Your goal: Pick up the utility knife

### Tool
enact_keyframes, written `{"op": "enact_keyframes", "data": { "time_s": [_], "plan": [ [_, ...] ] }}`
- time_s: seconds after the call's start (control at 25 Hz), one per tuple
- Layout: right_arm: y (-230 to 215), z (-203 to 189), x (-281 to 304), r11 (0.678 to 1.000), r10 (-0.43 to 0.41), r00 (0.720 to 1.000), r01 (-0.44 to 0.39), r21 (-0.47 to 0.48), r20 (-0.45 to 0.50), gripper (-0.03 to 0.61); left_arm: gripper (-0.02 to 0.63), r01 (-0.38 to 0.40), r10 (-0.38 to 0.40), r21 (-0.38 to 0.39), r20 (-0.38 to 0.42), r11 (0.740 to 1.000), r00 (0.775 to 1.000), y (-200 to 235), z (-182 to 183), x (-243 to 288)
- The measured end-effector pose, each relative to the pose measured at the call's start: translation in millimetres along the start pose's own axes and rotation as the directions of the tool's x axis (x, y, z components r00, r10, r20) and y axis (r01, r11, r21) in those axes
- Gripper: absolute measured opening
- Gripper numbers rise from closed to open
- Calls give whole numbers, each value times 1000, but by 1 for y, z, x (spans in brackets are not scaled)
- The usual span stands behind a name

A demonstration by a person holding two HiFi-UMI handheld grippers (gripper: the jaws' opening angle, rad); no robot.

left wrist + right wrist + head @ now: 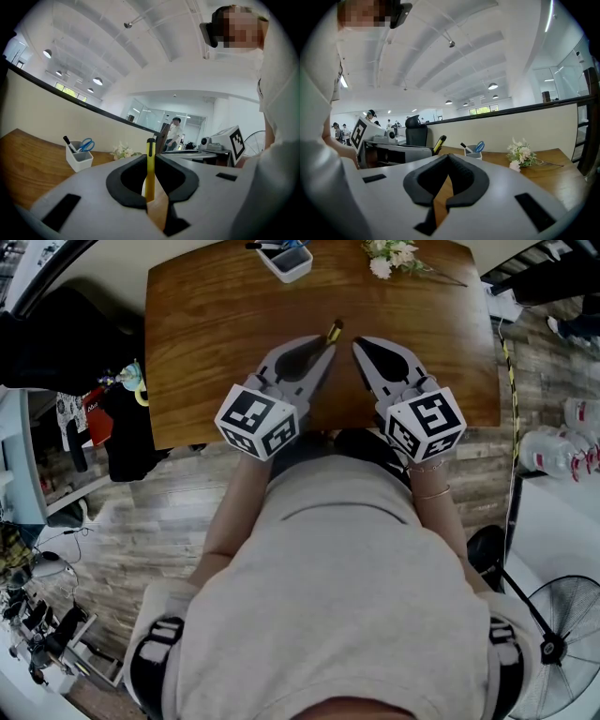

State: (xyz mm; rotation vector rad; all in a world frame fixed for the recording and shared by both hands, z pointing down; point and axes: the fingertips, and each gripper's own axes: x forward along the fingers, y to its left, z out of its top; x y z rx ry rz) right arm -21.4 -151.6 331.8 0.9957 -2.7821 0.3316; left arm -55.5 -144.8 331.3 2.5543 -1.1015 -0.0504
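Note:
The utility knife [333, 331] is slim and yellow with a black tip. My left gripper [322, 346] is shut on it above the near part of the wooden table [216, 324]. In the left gripper view the knife [150, 168] stands upright between the black pads, its tip rising above the left gripper [150, 158]. My right gripper [360, 344] hovers just to the right, a small gap away, shut with nothing in it. In the right gripper view the right gripper [447, 157] has its pads meeting, and the knife [438, 142] pokes out of the left gripper beside it.
A white pen holder [286, 259] with scissors and a pen stands at the table's far edge, a small bunch of flowers [394, 257] to its right. Beside the table are a floor fan [553, 634], bottles [562, 446] and clutter at the left.

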Motion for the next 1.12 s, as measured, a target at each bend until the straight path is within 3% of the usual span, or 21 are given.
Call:
{"op": "enact_keyframes", "data": {
  "time_s": [1.12],
  "plan": [
    [7, -6, -11, 1000, 12, 1000, -12, -1, -10, 9, 69, -8, 7, -24, -4, 1000, 1000, -6, -4, -3]
  ]
}}
